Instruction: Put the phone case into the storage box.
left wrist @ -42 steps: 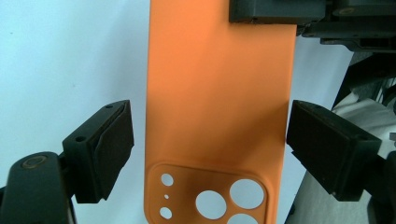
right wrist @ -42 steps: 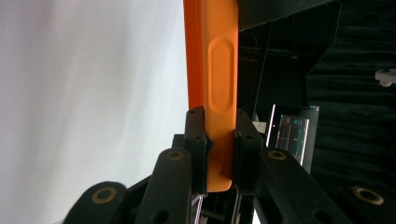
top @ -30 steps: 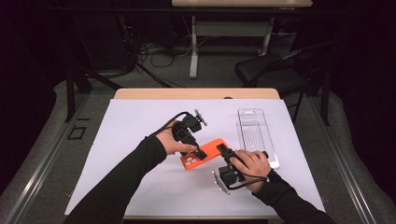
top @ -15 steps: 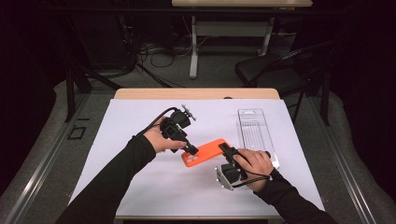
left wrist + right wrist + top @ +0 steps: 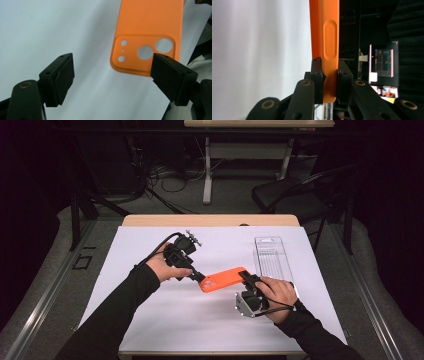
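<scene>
An orange phone case (image 5: 226, 279) is held just above the white table cover, its camera cutouts toward the left. My right gripper (image 5: 248, 278) is shut on its right end; the right gripper view shows the case (image 5: 325, 47) edge-on, pinched between the two jaws. My left gripper (image 5: 199, 277) is open at the case's camera end. In the left gripper view the case (image 5: 147, 27) hangs ahead of the wide-spread jaws, its lower corner close by the right-hand jaw, nothing clamped.
A clear plastic tray (image 5: 273, 257) lies on the white table cover (image 5: 150, 315) to the right, just beyond the right hand. A black chair (image 5: 295, 195) and cables stand on the floor past the table's far edge.
The left gripper has let go of the case and drawn back toward the left. The case, still held by the right gripper, has shifted slightly right.
</scene>
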A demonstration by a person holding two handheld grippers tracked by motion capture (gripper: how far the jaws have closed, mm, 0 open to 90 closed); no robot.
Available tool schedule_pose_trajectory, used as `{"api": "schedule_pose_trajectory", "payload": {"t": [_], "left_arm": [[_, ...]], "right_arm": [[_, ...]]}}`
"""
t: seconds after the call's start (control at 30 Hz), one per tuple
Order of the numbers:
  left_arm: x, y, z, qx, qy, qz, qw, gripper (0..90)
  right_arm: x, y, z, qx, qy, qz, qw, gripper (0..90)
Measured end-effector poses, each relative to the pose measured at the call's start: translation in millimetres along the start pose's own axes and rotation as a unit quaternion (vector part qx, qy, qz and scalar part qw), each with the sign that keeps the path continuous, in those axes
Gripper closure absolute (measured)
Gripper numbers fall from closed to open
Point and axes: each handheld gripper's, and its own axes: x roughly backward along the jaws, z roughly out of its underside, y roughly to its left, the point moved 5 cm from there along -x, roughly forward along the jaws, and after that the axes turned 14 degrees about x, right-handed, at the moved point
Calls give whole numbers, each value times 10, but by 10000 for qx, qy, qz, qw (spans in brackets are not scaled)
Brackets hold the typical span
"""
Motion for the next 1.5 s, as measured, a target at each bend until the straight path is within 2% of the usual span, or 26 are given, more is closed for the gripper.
{"api": "schedule_pose_trajectory", "payload": {"t": [0.17, 0.2, 0.23, 0.27, 0.3, 0.37, 0.43, 0.47, 0.7, 0.83, 0.87, 1.0, 1.13, 1.23, 1.3, 1.4, 1.5], "left_arm": [[28, 62, 54, 41, 3, -21, 10000, 199], [39, 78, 65, 51, -1, -34, 10000, 200], [41, 84, 71, 73, -34, -26, 10000, 204], [50, 98, 79, 83, -45, -43, 9999, 204], [52, 106, 83, 80, -50, -47, 9999, 205], [51, 118, 92, 95, -77, -67, 9999, 212], [41, 121, 97, 106, -87, -62, 9999, 217], [33, 123, 97, 103, -93, -75, 9999, 218], [-18, 138, 62, 126, -214, -128, 9996, 241], [-36, 142, 45, 148, -310, -141, 9993, 247], [-37, 144, 42, 155, -326, -146, 9992, 248], [-43, 157, 40, 145, -346, -154, 9992, 249], [-31, 168, 52, 171, -344, -165, 9991, 251], [-13, 177, 58, 182, -372, -172, 9990, 251], [0, 183, 59, 199, -405, -169, 9988, 255], [13, 198, 64, 194, -407, -182, 9988, 254], [23, 208, 68, 203, -411, -191, 9988, 254]], "right_arm": [[-3, -16, 88, -497, 29, -110, 9987, 805], [-6, -21, 101, -535, 24, -120, 9985, 805], [-6, -15, 121, -689, 60, -146, 9975, 805], [-13, -37, 133, -636, 22, -144, 9979, 805], [-18, -31, 147, -829, 1, -172, 9964, 805], [-4, -45, 168, -954, 83, -326, 9949, 805], [-33, -61, 167, -1190, -35, -224, 9926, 805], [-26, -63, 171, -1202, 17, -274, 9924, 805], [-102, -98, 206, -1529, 122, -172, 9880, 805], [-132, -141, 234, -1813, 191, -104, 9832, 805], [-129, -149, 238, -1937, 218, -155, 9807, 805], [-136, -181, 241, -2084, 272, -81, 9776, 805], [-143, -224, 210, -1998, 160, -139, 9796, 805], [-142, -274, 201, -2082, 141, -346, 9774, 806], [-151, -329, 196, -2059, 98, -396, 9777, 805], [-153, -394, 194, -2073, 92, -569, 9766, 806], [-175, -462, 185, -2180, 21, -807, 9726, 806]]}}
